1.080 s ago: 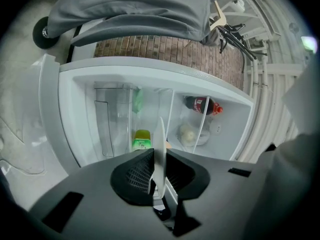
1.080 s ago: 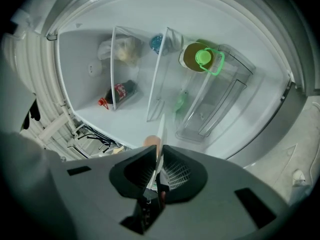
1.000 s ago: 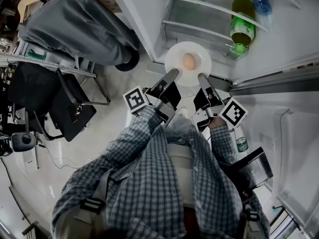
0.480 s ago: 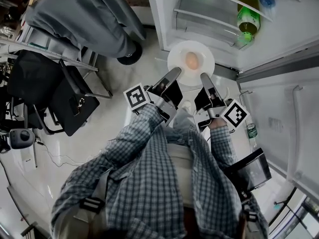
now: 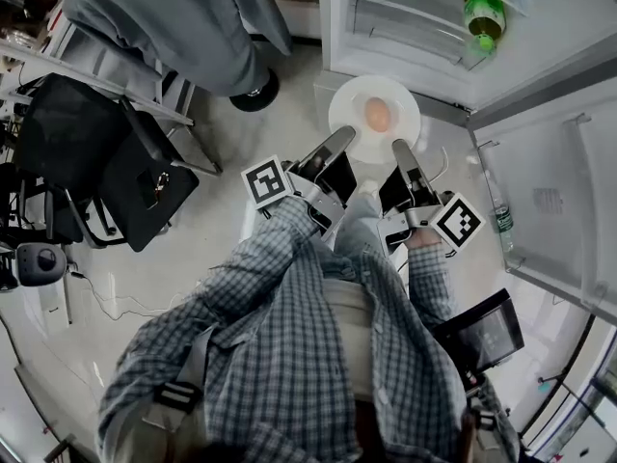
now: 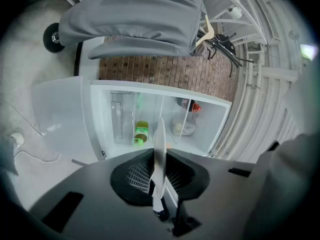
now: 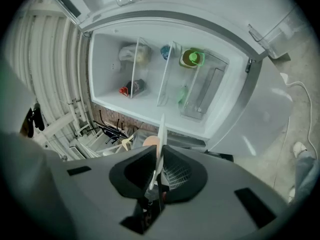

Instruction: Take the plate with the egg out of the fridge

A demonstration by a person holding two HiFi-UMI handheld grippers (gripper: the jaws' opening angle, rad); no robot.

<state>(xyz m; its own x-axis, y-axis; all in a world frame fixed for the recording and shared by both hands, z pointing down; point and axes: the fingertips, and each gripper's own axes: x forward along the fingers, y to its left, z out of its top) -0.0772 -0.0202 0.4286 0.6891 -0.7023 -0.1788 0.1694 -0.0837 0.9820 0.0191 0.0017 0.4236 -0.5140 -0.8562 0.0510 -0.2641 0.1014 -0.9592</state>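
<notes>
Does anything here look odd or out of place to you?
Nothing is spilled or broken. The one odd sight: a bare egg lies loose on a white plate, which the left claw and right claw pinch by its near rim, out over the floor before the open fridge.

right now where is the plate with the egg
Head view, top centre: the plate, egg on it, is just outside the open fridge, gripped by left gripper and right gripper.

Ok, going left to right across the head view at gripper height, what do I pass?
Black chair, left gripper, egg on the plate, right gripper, fridge door.
</notes>
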